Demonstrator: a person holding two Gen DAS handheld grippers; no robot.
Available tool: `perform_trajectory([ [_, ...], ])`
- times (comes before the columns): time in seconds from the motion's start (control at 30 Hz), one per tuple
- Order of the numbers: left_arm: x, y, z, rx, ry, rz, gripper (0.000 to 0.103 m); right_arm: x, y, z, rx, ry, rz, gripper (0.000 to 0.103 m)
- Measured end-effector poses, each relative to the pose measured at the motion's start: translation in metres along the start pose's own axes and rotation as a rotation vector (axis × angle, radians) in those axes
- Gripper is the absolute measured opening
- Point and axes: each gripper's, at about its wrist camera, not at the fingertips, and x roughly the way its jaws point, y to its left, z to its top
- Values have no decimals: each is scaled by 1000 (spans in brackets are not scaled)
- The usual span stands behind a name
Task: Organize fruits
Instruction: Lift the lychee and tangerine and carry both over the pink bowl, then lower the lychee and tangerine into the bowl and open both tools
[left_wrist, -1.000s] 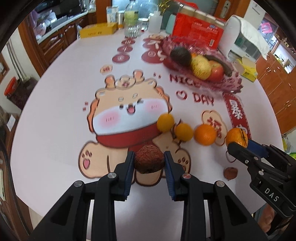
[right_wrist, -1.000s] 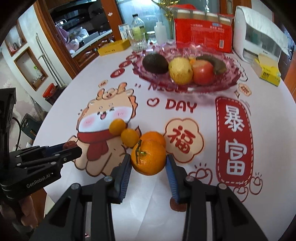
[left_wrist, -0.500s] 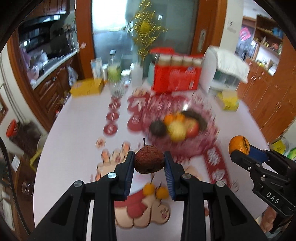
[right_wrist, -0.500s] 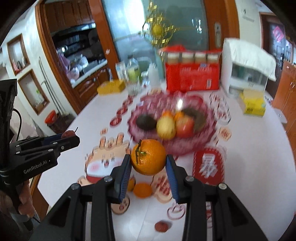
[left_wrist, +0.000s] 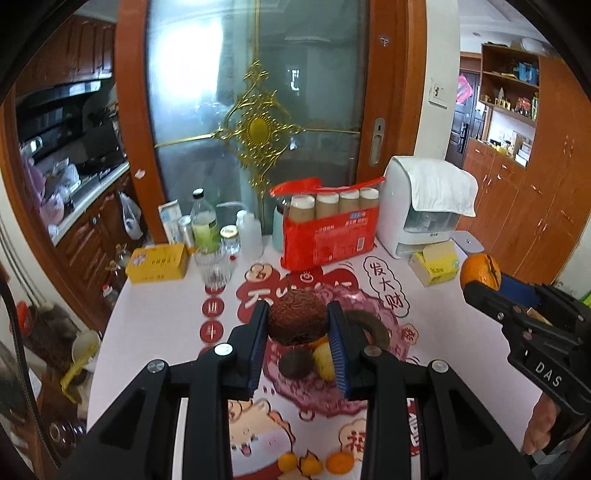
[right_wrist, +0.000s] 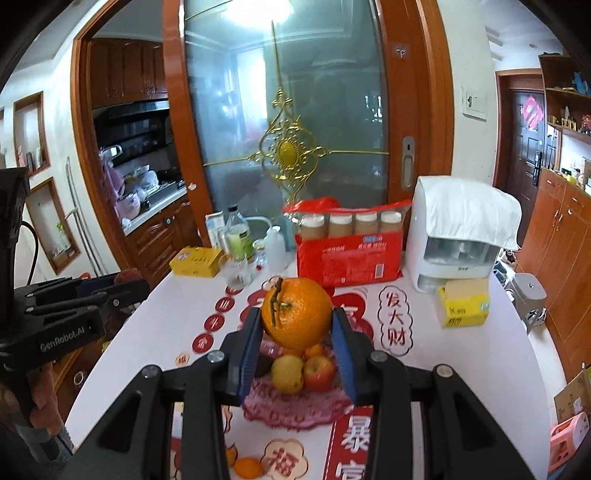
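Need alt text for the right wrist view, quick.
The right gripper holds an orange in the air above the pink fruit plate, which holds a lemon and an apple.

We've got a red snack pack (left_wrist: 328, 229) at the back of the table, right by a white appliance (left_wrist: 424, 206) with a towel (left_wrist: 443, 184) draped over it. There's also a yellow box (left_wrist: 157, 263), a drinking glass (left_wrist: 215, 266) and a green-labelled bottle (left_wrist: 204, 221) over on the left.

We read "DAS" on the right gripper (left_wrist: 480, 284), "GenRobot.AI" on the left gripper (right_wrist: 125, 286), and 发大财, 福 on the tablecloth (right_wrist: 461, 354).
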Motion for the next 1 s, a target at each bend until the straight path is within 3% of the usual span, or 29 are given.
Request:
perform_trajectory([
  [0.13,31,-5,15,13,15,-1,30,27,-10,15,34,9,-12,38],
  [0.3,89,-1,11,-2,95,-3,30,75,-20,12,65,72,-22,38],
  [0.73,253,7,-43,-17,361,-13,30,220,-38,-55,108,335,-37,38],
  [1.0,307,2,-72,-17,461,-15,30,260,-34,-84,67,416,-52,40],
])
